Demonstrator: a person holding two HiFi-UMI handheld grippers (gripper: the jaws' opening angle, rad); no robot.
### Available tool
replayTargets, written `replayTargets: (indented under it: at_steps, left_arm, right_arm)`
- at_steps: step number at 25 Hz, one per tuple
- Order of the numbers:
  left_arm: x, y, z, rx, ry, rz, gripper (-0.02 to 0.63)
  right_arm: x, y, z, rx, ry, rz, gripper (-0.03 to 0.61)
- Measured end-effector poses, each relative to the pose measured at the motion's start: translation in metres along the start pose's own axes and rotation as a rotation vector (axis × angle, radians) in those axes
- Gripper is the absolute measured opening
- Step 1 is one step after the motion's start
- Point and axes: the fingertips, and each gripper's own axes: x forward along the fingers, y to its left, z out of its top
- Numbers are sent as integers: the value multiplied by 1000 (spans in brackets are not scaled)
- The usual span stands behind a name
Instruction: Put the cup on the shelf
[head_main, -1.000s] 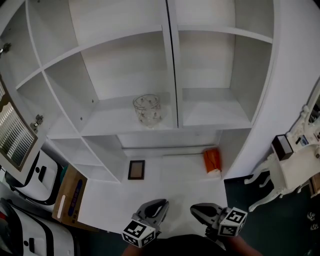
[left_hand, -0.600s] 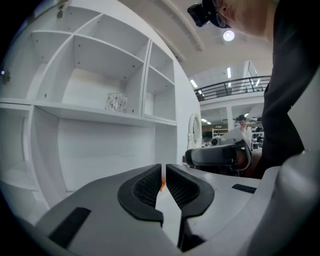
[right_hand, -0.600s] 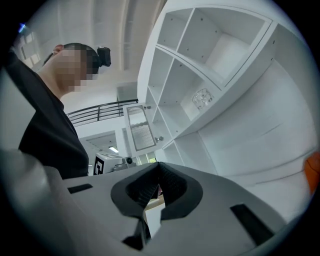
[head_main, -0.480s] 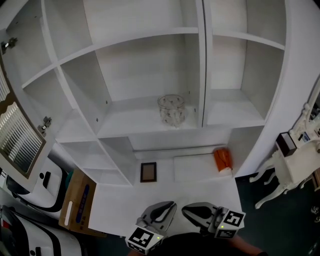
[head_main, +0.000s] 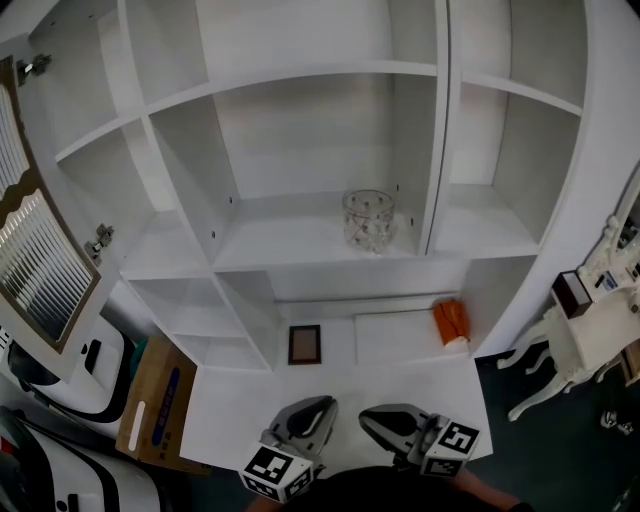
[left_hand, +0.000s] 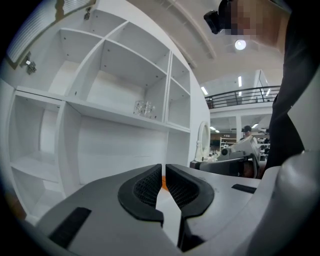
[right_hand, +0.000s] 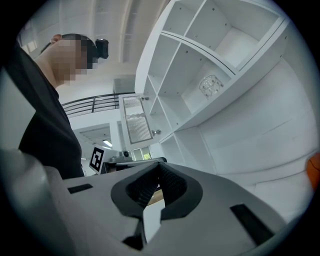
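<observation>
already the glass cup (head_main: 369, 220) stands upright on the white shelf (head_main: 280, 242).

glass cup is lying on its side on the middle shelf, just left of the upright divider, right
One thing is wrong: the glass cup is not on its side. It stands upright, open mouth up, on the middle shelf, just left of the upright divider. The head view shows this.
</observation>
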Motion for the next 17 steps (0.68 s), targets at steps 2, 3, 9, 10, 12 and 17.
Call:
replayTargets:
  at_steps: [2,3,9,10,12,17]
  left_arm:
    - [-4,7,2,-9,-5,13,34]
    - [-6,10,1,-20,-4,18,34]
    - [-14,20,-7,-50,7,45,34]
    - [-15,23,-7,-53,3,54,34]
    - [-16,28,-7,-64,-4,67,34]
    - [-14,30,-10,-88,-14,60,34]
  right_arm:
    - [6,2,-4,-11,14,1,15]
    - [8,1,-4,-12,15,-2,15]
    - [19,-1,-10,10,14,22,15]
    - [21,-1,-11,4,22,29,15]
    - [24,-2,-10,-13,40,28,15]
    - [26,-5,-5,-52,53,30,15]
